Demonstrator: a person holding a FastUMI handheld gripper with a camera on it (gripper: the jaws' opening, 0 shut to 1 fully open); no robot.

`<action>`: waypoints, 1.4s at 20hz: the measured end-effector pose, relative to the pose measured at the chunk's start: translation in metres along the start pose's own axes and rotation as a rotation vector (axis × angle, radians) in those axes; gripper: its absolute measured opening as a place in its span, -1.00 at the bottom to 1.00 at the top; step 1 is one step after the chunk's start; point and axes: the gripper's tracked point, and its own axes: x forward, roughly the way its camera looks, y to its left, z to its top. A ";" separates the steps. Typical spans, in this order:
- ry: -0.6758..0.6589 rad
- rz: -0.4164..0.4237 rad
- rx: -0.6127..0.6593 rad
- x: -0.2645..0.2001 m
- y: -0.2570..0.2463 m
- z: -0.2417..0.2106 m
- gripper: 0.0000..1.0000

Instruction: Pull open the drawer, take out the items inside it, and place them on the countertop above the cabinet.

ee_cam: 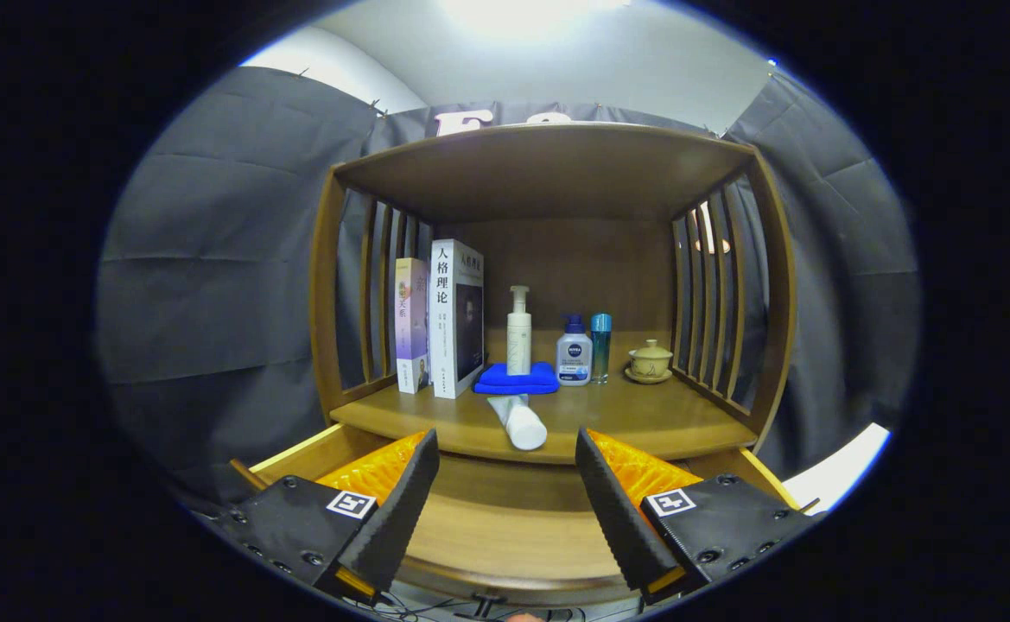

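My gripper (505,492) is open, its two black ridged fingers (401,501) spread wide with nothing between them. It hovers over the pulled-out wooden drawer (505,527), whose bare floor shows between the fingers. Just beyond the fingers is the countertop (643,423) of the cabinet. A white tube (522,423) lies on the countertop near its front edge, pointing toward me. Behind the tube a folded blue cloth (517,378) rests with a white pump bottle (518,333) standing on it.
Two books (444,320) stand upright at the left of the shelf. A small white bottle with a blue cap (574,352), a slim teal bottle (600,345) and a lidded teacup on a saucer (650,361) stand to the right. Slatted wooden sides and a top board enclose the shelf.
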 end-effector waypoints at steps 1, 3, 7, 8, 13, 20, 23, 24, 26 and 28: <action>-0.007 -0.007 -0.003 -0.008 0.000 -0.005 0.96; -0.013 -0.018 -0.003 -0.020 0.004 -0.014 0.96; -0.042 -0.028 -0.014 -0.044 0.010 -0.029 0.96; -0.048 -0.033 -0.024 -0.049 0.010 -0.033 0.96; -0.029 -0.029 0.006 -0.073 0.020 -0.065 0.96; 0.073 -0.021 -0.022 -0.076 0.027 -0.127 0.96; 0.107 -0.038 -0.023 -0.065 0.024 -0.140 0.98; 0.116 -0.045 -0.023 -0.062 0.024 -0.144 0.98; 0.129 -0.056 -0.024 -0.057 0.023 -0.148 0.98; 0.142 -0.067 -0.014 -0.052 0.022 -0.151 0.98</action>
